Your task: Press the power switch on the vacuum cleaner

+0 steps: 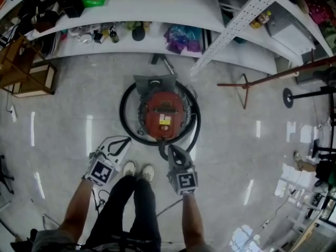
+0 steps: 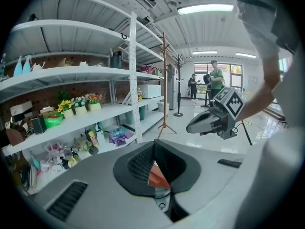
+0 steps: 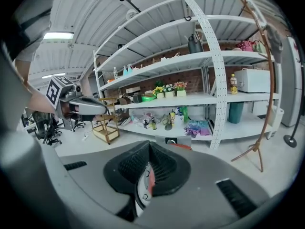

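**Both grippers closed near the vacuum**

The vacuum [image 1: 164, 113] is seen standing on the floor [image 1: 247, 156] in front of the shelves [image 1: 157, 7], ringed by its black hose [image 1: 125, 121]. The left gripper [image 1: 123, 142] is held with its jaws pressed together and nothing between them, just clear of the hose on the near left. The right gripper [image 1: 170, 150] is likewise closed and empty, its tip held over the near edge of the hose. Whether it touches cannot be told.
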{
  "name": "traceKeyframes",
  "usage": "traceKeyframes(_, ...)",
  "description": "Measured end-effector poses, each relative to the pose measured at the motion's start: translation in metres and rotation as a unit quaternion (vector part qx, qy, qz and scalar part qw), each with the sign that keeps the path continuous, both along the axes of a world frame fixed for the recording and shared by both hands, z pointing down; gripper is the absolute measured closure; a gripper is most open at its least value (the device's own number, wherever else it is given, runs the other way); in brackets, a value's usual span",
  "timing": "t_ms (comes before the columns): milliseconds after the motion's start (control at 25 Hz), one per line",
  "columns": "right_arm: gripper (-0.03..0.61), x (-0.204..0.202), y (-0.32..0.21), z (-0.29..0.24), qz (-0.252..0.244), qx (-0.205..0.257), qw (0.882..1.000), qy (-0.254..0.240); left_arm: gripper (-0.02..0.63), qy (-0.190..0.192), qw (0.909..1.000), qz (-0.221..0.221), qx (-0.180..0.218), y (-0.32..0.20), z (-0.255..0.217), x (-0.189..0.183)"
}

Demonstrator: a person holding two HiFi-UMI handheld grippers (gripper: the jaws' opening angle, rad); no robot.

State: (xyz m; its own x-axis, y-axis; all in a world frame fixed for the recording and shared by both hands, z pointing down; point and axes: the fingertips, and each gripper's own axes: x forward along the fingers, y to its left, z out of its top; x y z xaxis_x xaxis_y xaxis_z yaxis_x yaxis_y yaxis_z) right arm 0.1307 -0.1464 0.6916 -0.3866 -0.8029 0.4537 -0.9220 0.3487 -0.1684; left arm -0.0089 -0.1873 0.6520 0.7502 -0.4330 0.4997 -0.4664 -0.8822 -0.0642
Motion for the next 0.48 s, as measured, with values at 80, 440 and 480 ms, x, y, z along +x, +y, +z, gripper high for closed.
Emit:
traceKeyframes(80, 0.568, 0.0, -0.002, 0.012, -0.007, -0.004, 1.0, 0.005, 0.607, -0.001, 1.0, -0.002, -0.004, -0.001, 0.009, -0.002)
traceKeyframes(440, 0.569, -0.002, -0.013, 0.057, -0.015, -0.011, 1.0, 0.002, 0.607, -0.003, 0.9998, -0.011, -0.014, -0.006, 0.049, -0.004)
traceKeyframes(480, 0.568, -0.002, -0.014, 0.062, -0.017, -0.011, 1.0, 0.003, 0.607, -0.003, 0.9998, -0.011, -0.014, -0.006, 0.053, -0.004)
